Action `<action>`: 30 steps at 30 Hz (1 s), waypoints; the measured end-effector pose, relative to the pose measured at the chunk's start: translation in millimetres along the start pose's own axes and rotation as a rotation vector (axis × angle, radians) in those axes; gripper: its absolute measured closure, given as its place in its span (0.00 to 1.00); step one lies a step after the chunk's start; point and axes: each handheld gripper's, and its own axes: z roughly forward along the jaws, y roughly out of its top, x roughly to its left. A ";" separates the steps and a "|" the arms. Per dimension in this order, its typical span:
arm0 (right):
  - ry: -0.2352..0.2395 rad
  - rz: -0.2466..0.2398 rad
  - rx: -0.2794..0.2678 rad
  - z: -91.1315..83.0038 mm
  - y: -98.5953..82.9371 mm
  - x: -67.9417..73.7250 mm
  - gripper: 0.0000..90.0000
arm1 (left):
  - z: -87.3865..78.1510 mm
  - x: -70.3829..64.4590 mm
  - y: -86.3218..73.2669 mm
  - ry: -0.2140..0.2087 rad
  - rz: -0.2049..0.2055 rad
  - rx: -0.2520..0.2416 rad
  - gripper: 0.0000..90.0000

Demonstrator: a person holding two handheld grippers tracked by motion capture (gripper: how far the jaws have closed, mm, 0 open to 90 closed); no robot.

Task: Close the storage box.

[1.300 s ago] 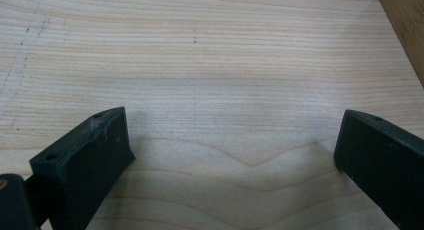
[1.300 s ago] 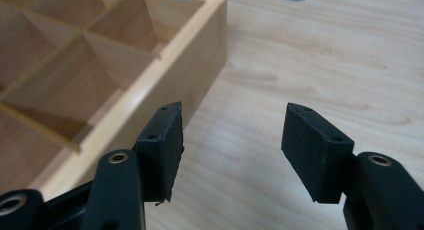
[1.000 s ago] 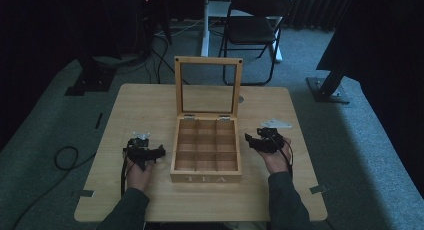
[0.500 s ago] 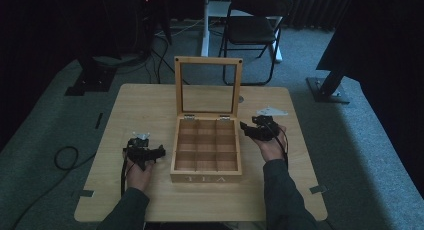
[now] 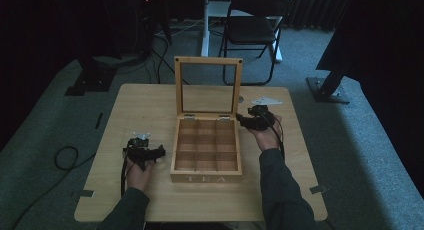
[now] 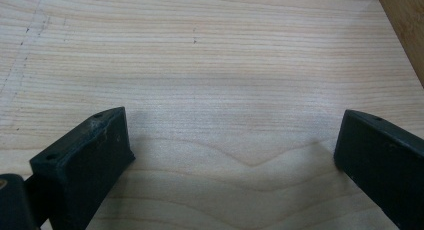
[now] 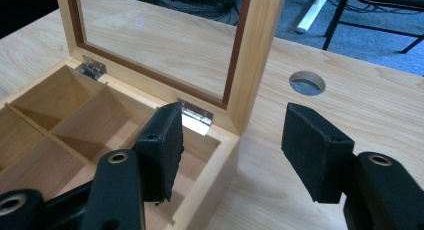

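While the tea box sits open at the middle of the bench, its glazed lid stands upright on its hinges and every compartment looks empty, so the work in hand seems to be closing it, and that step is not yet done. The right gripper hovers at the box's rear right corner, its fingers spread apart and clamped on nothing; one finger hangs over the corner compartment and the other over the bare bench outside the wall. The left gripper rests near the box's left side, fingers wide apart with plain wood between them. From above, the whole layout is clear, including the word TEA on the front wall and a folding chair beyond the bench. The right gripper view adds what that cannot: the metal hinges, the lid's corner post just ahead of the fingers, and a round hole in the bench. Only a sliver of the box's side edges into the left gripper view.
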 end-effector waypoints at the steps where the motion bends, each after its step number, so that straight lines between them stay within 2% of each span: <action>1: 0.001 -0.003 0.000 1.9 1.5 0.2 0.45 | 0.0 0.0 0.0 0.000 0.001 0.000 0.02; 7: 0.004 -0.011 0.010 16.6 11.7 0.6 0.44 | 0.2 -0.3 -0.1 0.000 -0.005 -0.003 0.02; 11: 0.017 0.020 0.007 24.0 17.8 -0.9 0.44 | 0.1 -0.2 0.0 -0.001 -0.003 -0.001 0.02; 13: 0.023 0.054 0.005 31.0 23.9 -4.0 0.43 | 0.1 -0.2 0.0 -0.001 -0.002 -0.001 0.02; 16: 0.021 0.074 -0.001 34.7 27.8 -6.2 0.43 | 0.1 -0.2 0.0 -0.001 -0.002 -0.001 0.02; 19: 0.040 0.116 -0.012 41.6 35.0 -10.6 0.43 | 0.0 -0.1 0.0 -0.001 -0.002 -0.001 0.02; 21: 0.054 0.126 -0.014 43.2 36.9 -11.5 0.43 | 0.1 -0.2 0.0 -0.001 -0.003 -0.001 0.02; 22: 0.058 0.117 -0.014 46.7 40.8 -12.5 0.43 | 0.1 -0.2 0.0 -0.001 -0.003 -0.001 0.02; 26: 0.055 0.118 -0.006 51.2 46.1 -14.8 0.45 | 0.1 -0.2 0.0 -0.001 -0.002 0.000 0.02; 27: 0.066 0.136 -0.022 52.4 49.2 -16.5 0.46 | 0.1 -0.2 0.0 -0.001 -0.003 -0.001 0.02; 30: 0.070 0.162 -0.022 54.2 52.1 -18.8 0.47 | 0.1 -0.2 0.0 -0.001 -0.002 -0.001 0.02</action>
